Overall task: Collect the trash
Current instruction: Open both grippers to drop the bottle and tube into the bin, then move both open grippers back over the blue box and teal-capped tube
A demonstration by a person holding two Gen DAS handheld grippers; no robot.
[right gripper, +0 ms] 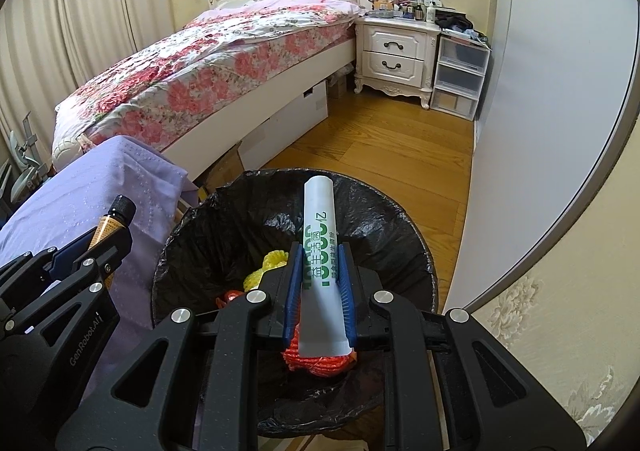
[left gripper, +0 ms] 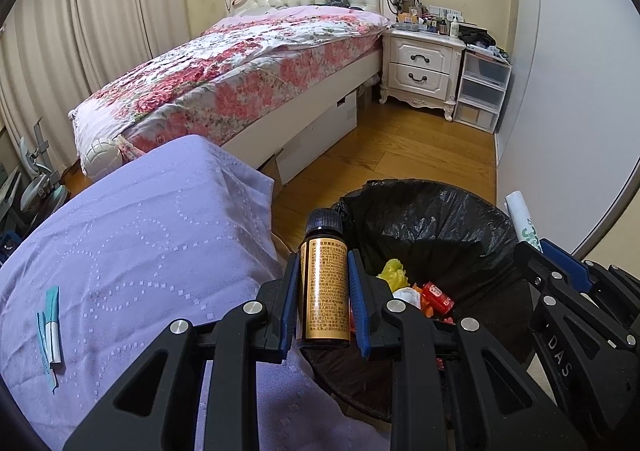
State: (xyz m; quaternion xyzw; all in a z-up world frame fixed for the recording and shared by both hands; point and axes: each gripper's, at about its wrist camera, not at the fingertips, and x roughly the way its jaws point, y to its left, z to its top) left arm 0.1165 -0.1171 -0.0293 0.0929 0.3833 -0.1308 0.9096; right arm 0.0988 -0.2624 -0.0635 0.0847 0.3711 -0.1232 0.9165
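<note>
My left gripper [left gripper: 324, 255] is shut on a brown bottle [left gripper: 323, 283] with a gold label and a black cap, held at the left rim of the trash bin [left gripper: 432, 219], which has a black liner. My right gripper [right gripper: 320, 251] is shut on a white tube [right gripper: 322, 263] with green print, held over the bin [right gripper: 380, 211]. Yellow, red and white trash [left gripper: 416, 291] lies inside the bin. The bottle [right gripper: 110, 223] and left gripper [right gripper: 90, 247] show at the left of the right wrist view. The tube's tip [left gripper: 522, 215] and right gripper show at the right of the left wrist view.
A surface with a purple cloth [left gripper: 132, 259] stands left of the bin, with a torn teal-and-white wrapper [left gripper: 50, 327] on it. Beyond are a floral bed [left gripper: 240, 67], a white nightstand [left gripper: 420, 67], plastic drawers [left gripper: 482, 91] and wood floor [left gripper: 400, 155]. A grey wardrobe [left gripper: 572, 111] is on the right.
</note>
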